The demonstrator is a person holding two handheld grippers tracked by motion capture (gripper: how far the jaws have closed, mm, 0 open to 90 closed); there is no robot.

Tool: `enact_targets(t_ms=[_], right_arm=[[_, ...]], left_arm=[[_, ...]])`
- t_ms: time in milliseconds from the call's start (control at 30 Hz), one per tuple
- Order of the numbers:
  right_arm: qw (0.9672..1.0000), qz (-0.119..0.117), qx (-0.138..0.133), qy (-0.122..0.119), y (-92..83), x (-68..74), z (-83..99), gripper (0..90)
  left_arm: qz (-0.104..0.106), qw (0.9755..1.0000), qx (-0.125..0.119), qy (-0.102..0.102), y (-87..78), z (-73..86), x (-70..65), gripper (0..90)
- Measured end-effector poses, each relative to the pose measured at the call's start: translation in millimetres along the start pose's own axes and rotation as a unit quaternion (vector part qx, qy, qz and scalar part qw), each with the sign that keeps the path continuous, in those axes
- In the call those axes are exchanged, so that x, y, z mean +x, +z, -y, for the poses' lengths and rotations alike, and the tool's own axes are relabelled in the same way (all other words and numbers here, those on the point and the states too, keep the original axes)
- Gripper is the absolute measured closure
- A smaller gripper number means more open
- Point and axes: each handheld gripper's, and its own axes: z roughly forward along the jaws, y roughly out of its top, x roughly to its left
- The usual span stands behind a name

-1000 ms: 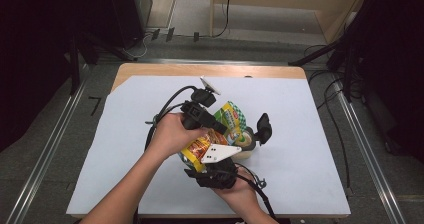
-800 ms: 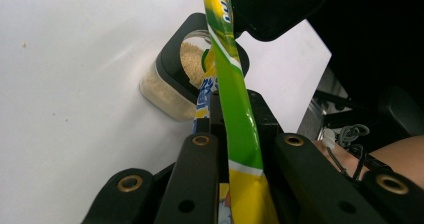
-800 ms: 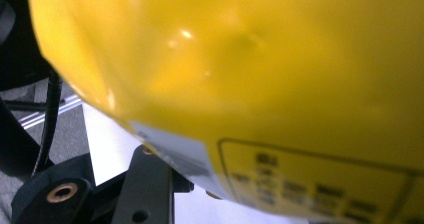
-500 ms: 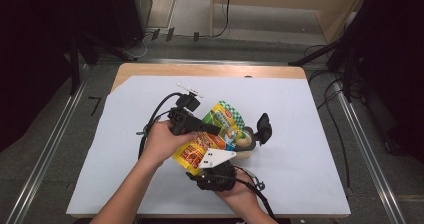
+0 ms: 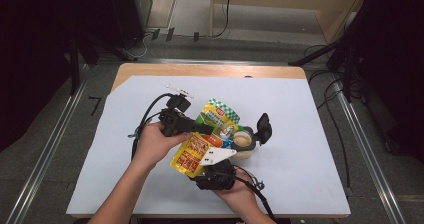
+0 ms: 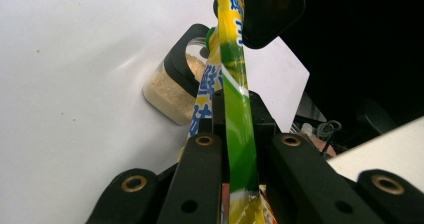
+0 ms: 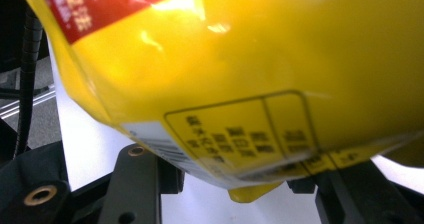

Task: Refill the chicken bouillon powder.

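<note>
A yellow and green snack pouch point(image 5: 200, 146) is held up over the middle of the white sheet. My left gripper point(image 5: 204, 129) comes in from the left and is shut on the pouch's thin upper edge point(image 6: 239, 99), seen edge-on between its jaws point(image 6: 245, 136). My right gripper point(image 5: 212, 168) sits below, near the front edge, under its pale three-cornered plate point(image 5: 218, 156). Its jaws have just been opening and stand wide apart point(image 7: 245, 186); the pouch's yellow bottom point(image 7: 260, 69) hangs over and between them, free of the pads. Behind the pouch stands a clear jar of tan powder point(image 5: 243, 142) point(image 6: 170, 91).
The jar's black flip lid point(image 5: 263, 127) stands open on its right. A white sheet point(image 5: 310, 134) covers the wooden table point(image 5: 210, 70). Black cables point(image 5: 150, 111) trail from the left gripper. Metal rails point(image 5: 367, 149) run along the floor on both sides.
My left hand and its gripper have moved left, drawing the pouch's top edge with them. The right gripper has stayed in place under the pouch.
</note>
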Motion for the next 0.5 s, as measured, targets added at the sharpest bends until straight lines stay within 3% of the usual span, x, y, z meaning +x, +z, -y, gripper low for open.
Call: enact_targets(t_ms=[500], right_arm=[[0.9999, 0.007, 0.000, 0.010, 1.6, -3.7, 1.9, 48.2]], left_arm=[[0.005, 0.9999, -0.015, 0.000, -9.7, 3.8, -3.8, 89.7]])
